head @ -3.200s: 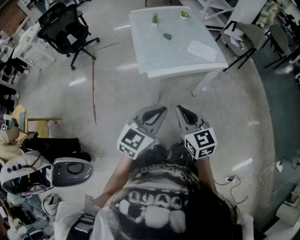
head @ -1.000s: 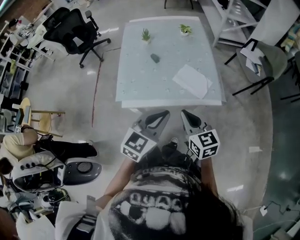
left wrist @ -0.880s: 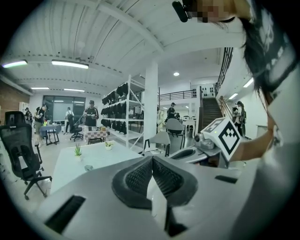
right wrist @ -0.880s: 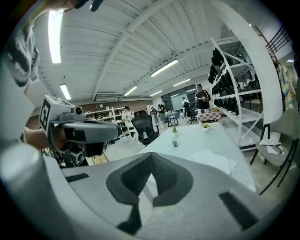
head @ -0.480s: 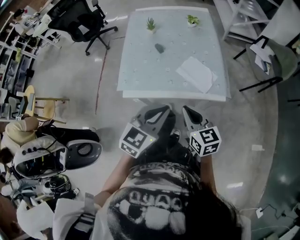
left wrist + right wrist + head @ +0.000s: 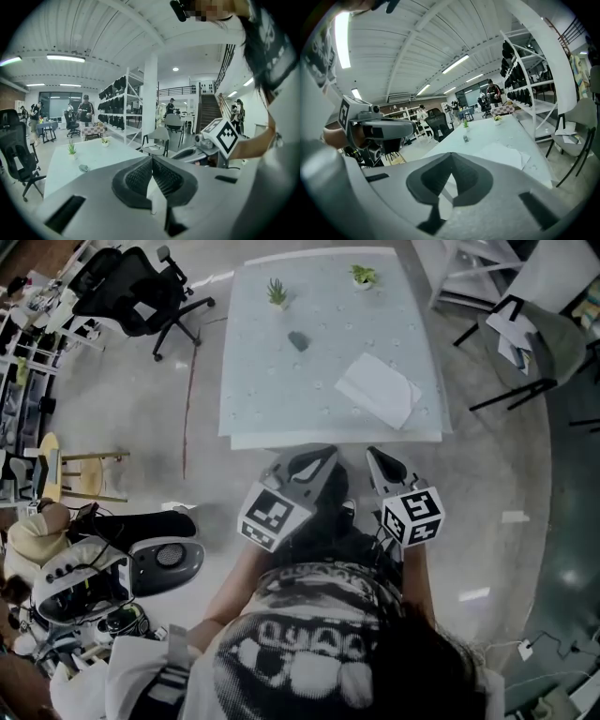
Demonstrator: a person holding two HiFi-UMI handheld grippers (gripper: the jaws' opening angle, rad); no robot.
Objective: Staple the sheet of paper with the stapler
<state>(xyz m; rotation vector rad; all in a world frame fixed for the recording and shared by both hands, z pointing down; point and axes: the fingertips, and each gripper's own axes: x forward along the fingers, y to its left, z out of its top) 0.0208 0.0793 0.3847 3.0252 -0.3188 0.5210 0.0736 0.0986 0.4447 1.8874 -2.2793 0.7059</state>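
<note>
White paper (image 6: pixel 378 390) nearer, table (image 6: pixel 272 381) squarely ahead

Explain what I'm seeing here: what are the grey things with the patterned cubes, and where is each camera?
There is no robot: a person holds a two-jaw gripper in each hand. One camera sits on the person's head and looks down. The other two ride on the grippers and look along their jaws. The left gripper and right gripper are both shut and empty, just short of the table. On it lie a sheet of paper, a small dark stapler and two potted plants.
</note>
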